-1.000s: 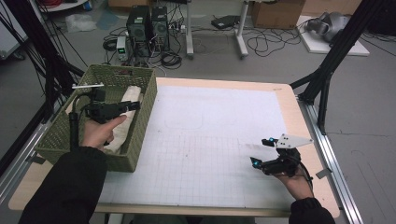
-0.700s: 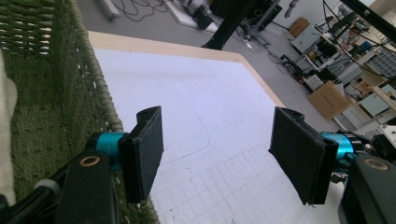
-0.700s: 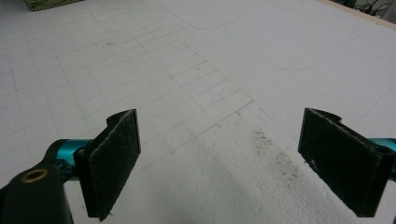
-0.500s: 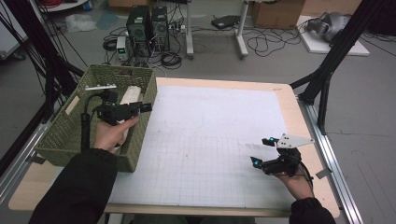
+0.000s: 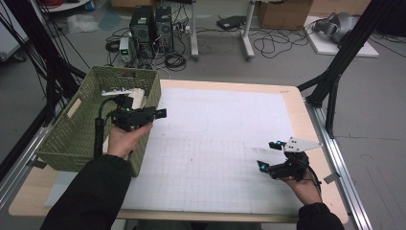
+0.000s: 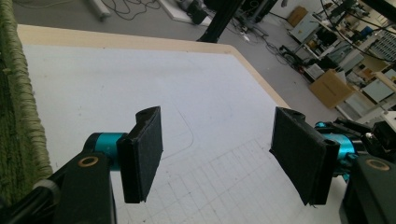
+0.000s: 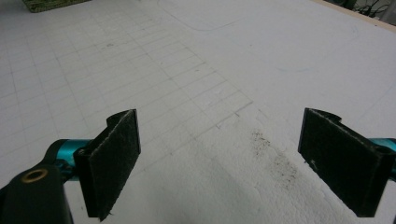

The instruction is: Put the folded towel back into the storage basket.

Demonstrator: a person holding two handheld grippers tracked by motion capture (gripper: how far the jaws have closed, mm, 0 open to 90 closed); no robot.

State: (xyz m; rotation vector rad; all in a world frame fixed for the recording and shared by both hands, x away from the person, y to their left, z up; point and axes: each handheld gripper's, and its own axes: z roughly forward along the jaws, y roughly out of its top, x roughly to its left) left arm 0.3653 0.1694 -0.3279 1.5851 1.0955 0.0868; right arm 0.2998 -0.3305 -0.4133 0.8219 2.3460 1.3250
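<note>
1. The left claw (image 5: 160,113) hangs over the right rim of the green woven basket (image 5: 72,139) at the worktop's (image 5: 230,86) far left, jaws wide apart with nothing between them.
2. A pale item (image 5: 137,97) lies inside the basket, just behind that claw.
3. The right claw (image 5: 268,154) rests near the worktop's right edge, on the white gridded mat (image 5: 215,143), jaws spread and empty.
</note>
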